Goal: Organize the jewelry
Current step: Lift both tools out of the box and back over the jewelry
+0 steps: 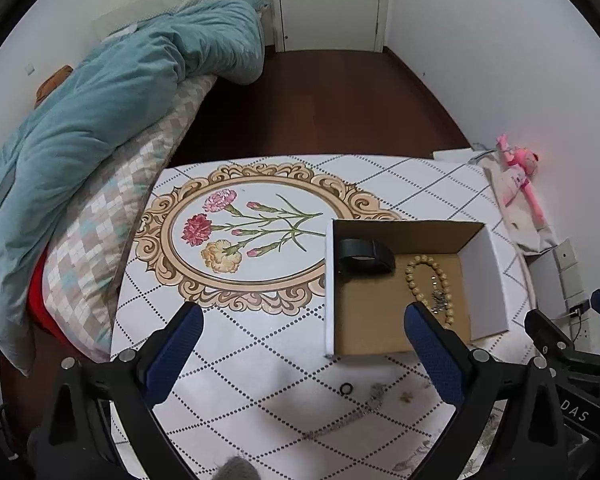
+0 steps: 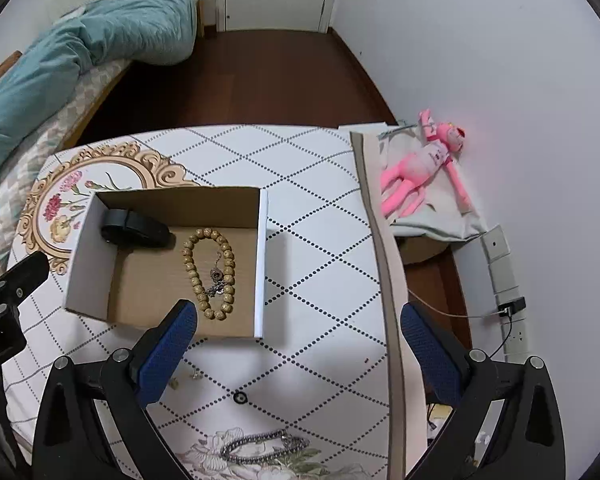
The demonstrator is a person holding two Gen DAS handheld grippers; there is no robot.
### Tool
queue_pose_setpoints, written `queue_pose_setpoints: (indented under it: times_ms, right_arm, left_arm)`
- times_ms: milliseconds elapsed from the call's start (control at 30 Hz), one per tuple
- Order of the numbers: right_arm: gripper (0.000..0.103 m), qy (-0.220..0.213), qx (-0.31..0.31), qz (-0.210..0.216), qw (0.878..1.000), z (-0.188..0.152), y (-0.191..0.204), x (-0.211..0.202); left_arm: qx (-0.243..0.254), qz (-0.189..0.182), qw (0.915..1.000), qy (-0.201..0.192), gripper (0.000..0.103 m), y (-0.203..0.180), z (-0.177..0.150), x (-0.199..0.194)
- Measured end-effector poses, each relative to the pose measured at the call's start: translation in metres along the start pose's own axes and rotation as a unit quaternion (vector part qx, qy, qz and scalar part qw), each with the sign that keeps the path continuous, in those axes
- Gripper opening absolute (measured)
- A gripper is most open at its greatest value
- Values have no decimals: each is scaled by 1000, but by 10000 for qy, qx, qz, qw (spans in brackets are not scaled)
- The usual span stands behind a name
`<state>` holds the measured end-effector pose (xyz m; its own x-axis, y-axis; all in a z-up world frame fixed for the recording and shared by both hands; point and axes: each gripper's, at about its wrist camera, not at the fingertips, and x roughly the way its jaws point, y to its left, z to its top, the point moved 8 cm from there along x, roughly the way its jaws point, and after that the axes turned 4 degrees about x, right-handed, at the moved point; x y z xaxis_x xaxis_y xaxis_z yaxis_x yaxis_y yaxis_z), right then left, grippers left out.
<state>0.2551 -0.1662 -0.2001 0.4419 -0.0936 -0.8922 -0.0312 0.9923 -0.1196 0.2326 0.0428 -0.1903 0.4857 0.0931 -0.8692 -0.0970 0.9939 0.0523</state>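
Observation:
An open cardboard box [image 1: 486, 276] [image 2: 84, 256] stands on the patterned table. Inside lie a black watch [image 1: 364, 258] [image 2: 136, 232], a wooden bead bracelet [image 1: 428, 280] [image 2: 210, 272] and a small silver chain [image 1: 440, 300] [image 2: 216, 280] resting on the beads. On the cloth nearer me are a small black ring [image 1: 345, 389] [image 2: 241, 397], a dark beaded chain [image 2: 260, 446] [image 1: 364, 408] and tiny earrings [image 2: 196, 374] [image 1: 405, 397]. My left gripper [image 1: 304, 354] is open above the cloth by the box's near left corner, nothing between its fingers. My right gripper [image 2: 300, 354] is open too, empty, over the cloth right of the box.
A bed with a teal duvet [image 1: 112, 96] [image 2: 80, 44] borders the table's left side. Right of the table a pink plush toy [image 2: 428, 164] [image 1: 518, 168] lies on a grey bag by the wall, with a power strip [image 2: 508, 292] below. A tan board [image 2: 388, 264] lines the table's right edge.

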Motion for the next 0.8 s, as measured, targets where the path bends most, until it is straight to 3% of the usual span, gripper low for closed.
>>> queue_pose_setpoints:
  times_ms: [567,800]
  right_arm:
    - [103,-886,175,122,9958,-6,-10,-111]
    - [103,-712,374,424,9959,-17,-9,-119]
  left_arm:
    - [-12,-201,9977,-654,103,1,-6,-88]
    - [25,-134,9973,-725,103,6,-13,-97]
